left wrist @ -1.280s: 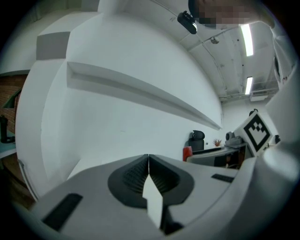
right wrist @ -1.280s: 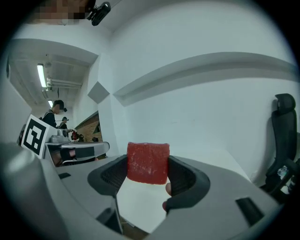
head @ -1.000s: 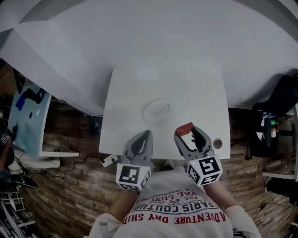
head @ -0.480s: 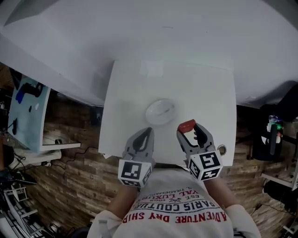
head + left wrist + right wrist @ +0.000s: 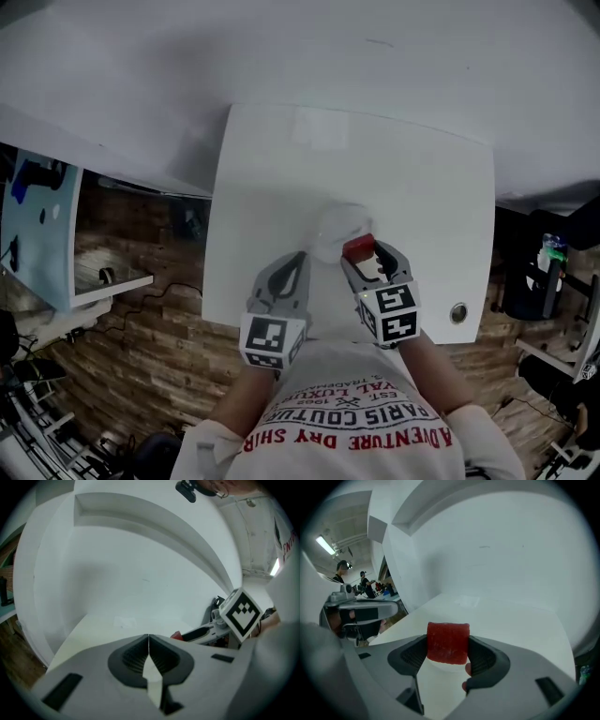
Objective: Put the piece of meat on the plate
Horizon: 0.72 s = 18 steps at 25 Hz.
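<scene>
My right gripper (image 5: 361, 250) is shut on a red block of meat (image 5: 358, 247), seen up close between the jaws in the right gripper view (image 5: 448, 642). It hangs over the near right rim of a small white plate (image 5: 338, 228) in the middle of the white table (image 5: 262, 187). In the right gripper view a sliver of the plate (image 5: 440, 666) shows under the meat. Left of it, near the table's front edge, my left gripper (image 5: 292, 262) is shut with nothing in it; its jaws meet in the left gripper view (image 5: 148, 638), where the meat (image 5: 176, 635) peeks at the right.
A white wall rises behind the table. A round hole (image 5: 458, 312) sits in the table's near right corner. Wood floor and a light blue stand (image 5: 37, 225) lie to the left, dark gear (image 5: 548, 272) to the right.
My right gripper has carried the meat left and forward, from right of the plate to over its near rim. The left gripper has hardly moved. The head view has shifted.
</scene>
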Available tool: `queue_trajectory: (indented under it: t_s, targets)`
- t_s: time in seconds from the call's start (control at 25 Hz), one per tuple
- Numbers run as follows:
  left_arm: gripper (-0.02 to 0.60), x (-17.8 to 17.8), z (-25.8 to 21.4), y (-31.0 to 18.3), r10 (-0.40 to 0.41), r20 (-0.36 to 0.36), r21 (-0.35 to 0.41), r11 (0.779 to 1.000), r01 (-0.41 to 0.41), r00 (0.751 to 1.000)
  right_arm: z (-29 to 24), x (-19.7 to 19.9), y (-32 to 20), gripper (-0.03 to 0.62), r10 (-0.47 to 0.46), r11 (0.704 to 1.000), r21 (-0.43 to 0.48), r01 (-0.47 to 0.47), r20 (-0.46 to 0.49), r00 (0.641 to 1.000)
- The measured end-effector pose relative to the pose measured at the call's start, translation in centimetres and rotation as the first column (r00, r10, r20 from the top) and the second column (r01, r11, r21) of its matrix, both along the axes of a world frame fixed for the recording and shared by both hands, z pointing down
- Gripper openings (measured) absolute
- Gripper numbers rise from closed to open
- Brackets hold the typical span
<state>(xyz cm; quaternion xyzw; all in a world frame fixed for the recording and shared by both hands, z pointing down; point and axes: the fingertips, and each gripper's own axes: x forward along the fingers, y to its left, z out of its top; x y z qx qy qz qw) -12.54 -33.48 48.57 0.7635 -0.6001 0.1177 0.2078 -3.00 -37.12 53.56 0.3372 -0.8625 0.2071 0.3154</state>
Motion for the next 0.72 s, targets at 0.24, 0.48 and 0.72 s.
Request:
queue_trajectory:
  t_s: [0.24,0.48,0.72]
  targets:
    - [0.008,-1.6,3.4,-1.5,0.02,-0.03,-0.067,0.998,-0.022,0.999,5.8,-1.8,-1.7,0.276,-0.037,0.995,-0.099,0.025,-0.129,0.991]
    - [0.008,-2.5,5.5,-2.4,0.021,-0.057,-0.095,0.995,-0.027,0.998,8.6,-2.2,-2.5,0.276,-0.063,0.988,-0.151,0.03,-0.218,0.974]
    - [0.008,-2.7,6.3,-2.7,0.05,-0.057,-0.117,0.992,-0.056,0.997,9.5,-2.9,-2.8,0.276,-0.07,0.986,-0.166,0.032,-0.23,0.971]
